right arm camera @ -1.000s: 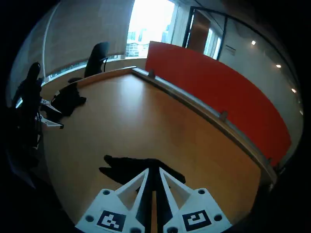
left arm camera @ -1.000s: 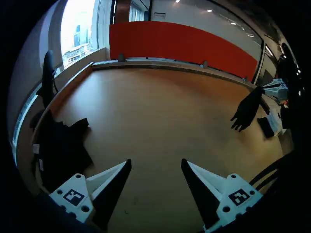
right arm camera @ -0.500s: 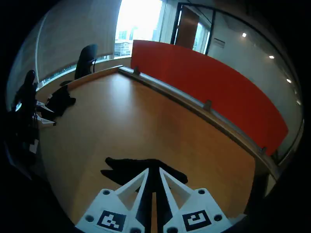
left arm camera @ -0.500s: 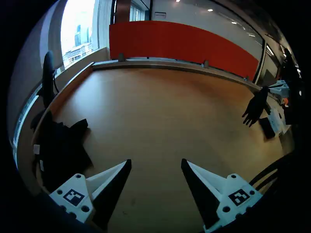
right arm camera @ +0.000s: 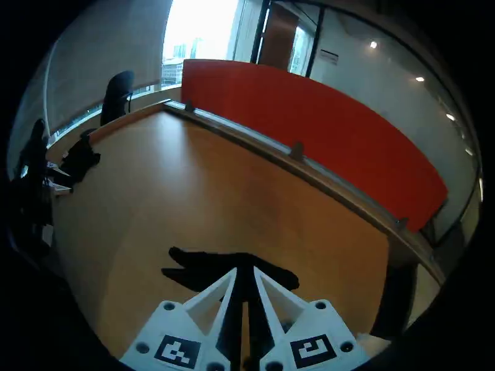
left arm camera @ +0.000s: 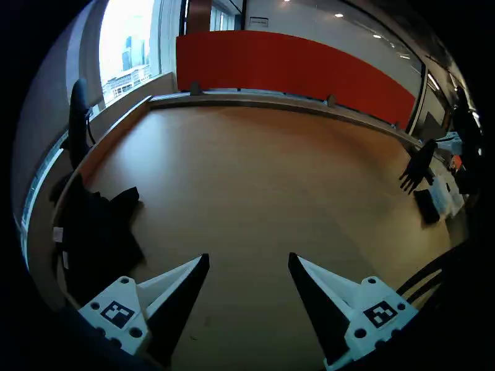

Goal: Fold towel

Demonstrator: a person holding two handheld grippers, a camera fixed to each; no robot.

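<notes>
Left gripper [left arm camera: 247,272], fingers spread, hovers over the wooden table [left arm camera: 260,179].

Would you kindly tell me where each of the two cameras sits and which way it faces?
Left gripper view: rides the left gripper, fingers open, above the wooden table, facing the red partition; a dark pile lies at its left.
Right gripper view: rides the right gripper, shut on a dark cloth, looking across the table, partition on its right.
Both show the table, partition and dark pile.
</notes>
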